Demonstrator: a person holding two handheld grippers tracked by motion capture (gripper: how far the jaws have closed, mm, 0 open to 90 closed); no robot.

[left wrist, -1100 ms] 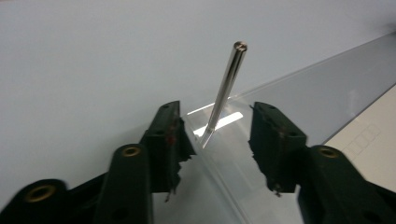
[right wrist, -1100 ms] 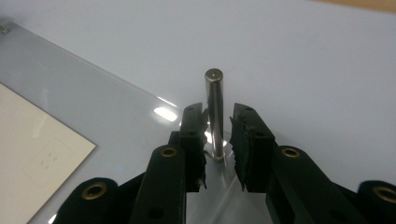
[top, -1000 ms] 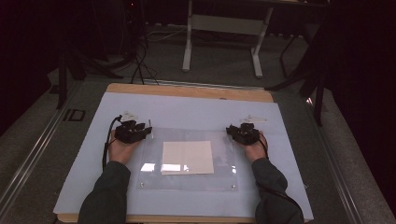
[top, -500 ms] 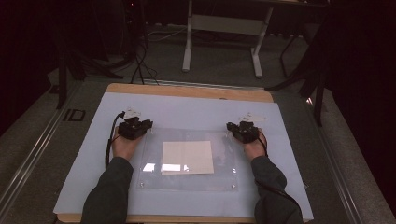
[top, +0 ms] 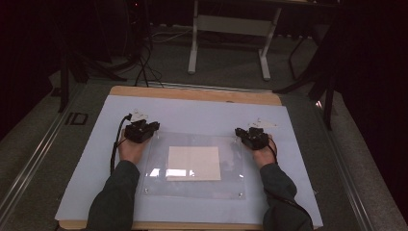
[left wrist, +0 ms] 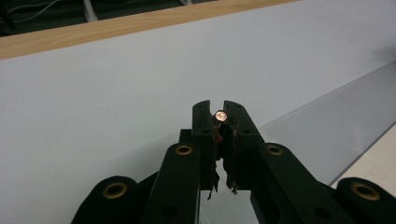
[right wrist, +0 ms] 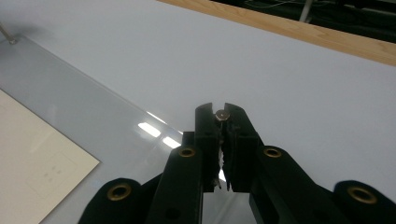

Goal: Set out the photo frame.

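Both hands at the far corners of the clear plate (top: 231, 150), which lies flat on the pale mat (top: 202, 113) covering the worktop (top: 192, 94), with a white sheet (top: 194, 163) under its middle. My left tongs (left wrist: 219, 109) have just been closing and are now pressed together on the left screw (left wrist: 220, 115), its small coppery head showing between the tips at the plate's far left corner. My right tongs (right wrist: 217, 108) are likewise pinched on the right screw (right wrist: 222, 115) at the far right corner. From the right gripper view I can also make out a thin fastener (right wrist: 5, 33) standing at the plate's opposite far corner, probably the same one my left tongs have. Two small dots at the near corners (top: 146, 190) and (top: 240, 194) look like further fasteners, untouched. My reading is that this is an early stage: both far screws are gripped but neither is visibly raised, and the plate has not lifted or shifted off the sheet. Whether the screws are seated, loose or partly out I can't tell. The far pair has yet to be worked free or set, then likely the near pair, before the plate or sheet can be handled.
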